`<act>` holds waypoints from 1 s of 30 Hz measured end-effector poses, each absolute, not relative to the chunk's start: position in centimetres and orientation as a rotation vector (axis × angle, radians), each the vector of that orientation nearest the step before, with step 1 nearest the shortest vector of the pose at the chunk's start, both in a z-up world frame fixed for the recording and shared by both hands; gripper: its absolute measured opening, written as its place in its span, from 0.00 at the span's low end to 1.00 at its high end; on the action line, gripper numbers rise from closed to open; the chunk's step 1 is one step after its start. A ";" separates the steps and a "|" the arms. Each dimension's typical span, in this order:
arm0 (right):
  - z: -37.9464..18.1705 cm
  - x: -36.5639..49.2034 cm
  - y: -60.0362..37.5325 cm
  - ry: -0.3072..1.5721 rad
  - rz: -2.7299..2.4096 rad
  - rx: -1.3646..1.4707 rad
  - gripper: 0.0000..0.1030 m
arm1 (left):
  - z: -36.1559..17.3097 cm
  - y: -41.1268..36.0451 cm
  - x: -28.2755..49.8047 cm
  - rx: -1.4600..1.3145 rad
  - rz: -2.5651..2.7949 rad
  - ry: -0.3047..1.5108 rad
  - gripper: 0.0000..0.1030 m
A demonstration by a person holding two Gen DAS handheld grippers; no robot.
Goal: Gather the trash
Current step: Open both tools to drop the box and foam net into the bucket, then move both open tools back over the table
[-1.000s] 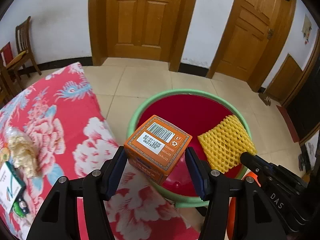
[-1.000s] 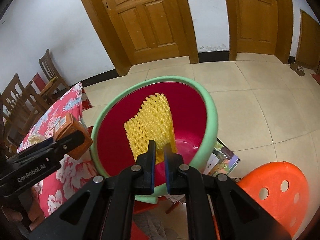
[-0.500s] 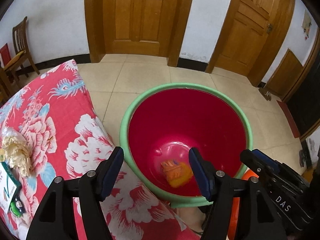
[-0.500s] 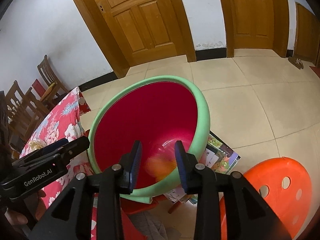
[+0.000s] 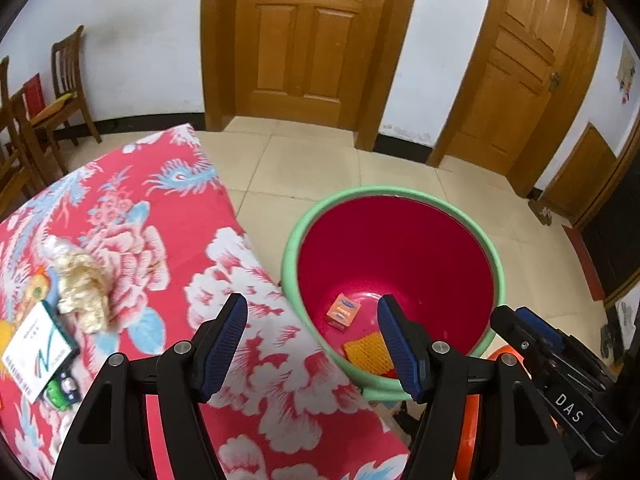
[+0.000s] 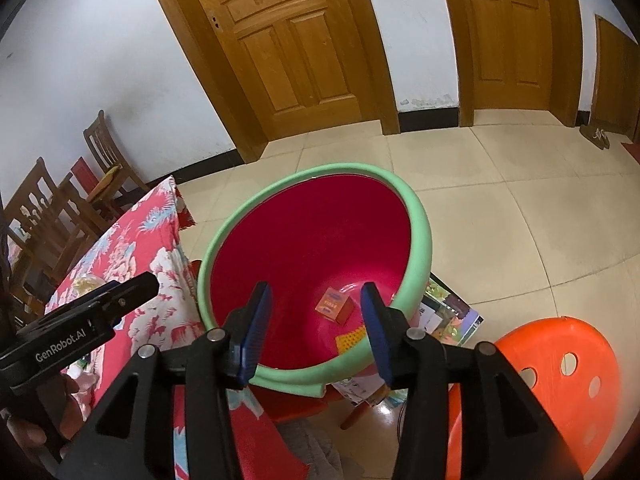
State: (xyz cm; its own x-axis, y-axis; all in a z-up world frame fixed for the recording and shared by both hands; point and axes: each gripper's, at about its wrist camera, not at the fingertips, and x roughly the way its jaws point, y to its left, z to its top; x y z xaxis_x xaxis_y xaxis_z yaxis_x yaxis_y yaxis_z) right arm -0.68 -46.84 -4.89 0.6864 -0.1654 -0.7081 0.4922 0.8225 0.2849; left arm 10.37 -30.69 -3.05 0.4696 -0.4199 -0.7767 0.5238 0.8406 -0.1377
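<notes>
Two bits of trash sit at the bottom of the red bin (image 5: 460,248): an orange box (image 5: 343,310) and yellow foam netting (image 5: 368,353) just below it in frame. Left gripper (image 5: 312,338) and right gripper (image 6: 314,324) both hang wide apart, holding nothing. More wrappers (image 5: 82,298) and a white packet (image 5: 34,350) lie lower left on the flowery tablecloth (image 5: 168,216).

The left gripper (image 5: 312,344) hangs with its jaws spread wide, nothing between the blue pads (image 5: 224,336). The right gripper (image 6: 316,328) (likewise empty) is parted too, just beside it and pointing downward.
</notes>
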 end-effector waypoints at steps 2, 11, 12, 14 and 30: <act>-4.6 -0.9 -46.5 0.722 -0.379 0.481 0.47 | -2.7 -30.2 10.3 0.119 -0.573 0.909 0.67; -3.2 -1.2 -44.6 0.701 -0.349 0.455 0.49 | -1.5 -27.5 9.5 0.096 -0.538 0.883 0.67; -3.0 -1.2 -44.4 0.700 -0.347 0.453 0.49 | -1.3 -27.2 9.4 0.093 -0.534 0.880 0.67; -2.7 -1.3 -44.0 0.694 -0.341 0.447 0.50 | -1.1 -26.6 9.3 0.090 -0.525 0.875 0.67; -0.1 0.3 -38.4 0.664 -0.221 0.433 0.64 | 0.9 -19.1 8.3 0.037 -0.395 0.838 0.67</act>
State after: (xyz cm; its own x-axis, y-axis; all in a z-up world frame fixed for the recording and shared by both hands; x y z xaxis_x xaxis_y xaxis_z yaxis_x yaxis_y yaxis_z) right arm 0.32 -38.36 -0.07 0.7684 -0.0609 -0.6370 0.3327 0.8883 0.3165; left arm 8.34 -19.13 0.86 0.6009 -0.3262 -0.7297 0.3553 0.9268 -0.1217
